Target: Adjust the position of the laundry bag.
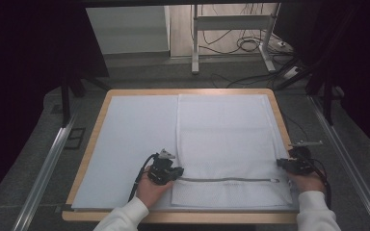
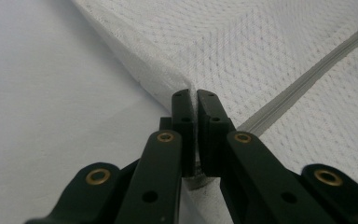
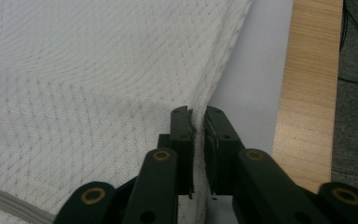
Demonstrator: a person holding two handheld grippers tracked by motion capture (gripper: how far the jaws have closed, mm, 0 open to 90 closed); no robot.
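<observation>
White sheet (image 1: 130, 144) covers wooden table (image 1: 91, 139)

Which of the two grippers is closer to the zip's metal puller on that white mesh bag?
Right. The right gripper pinches the bag's edge just beside the zip puller; the left gripper holds the opposite edge.
</observation>
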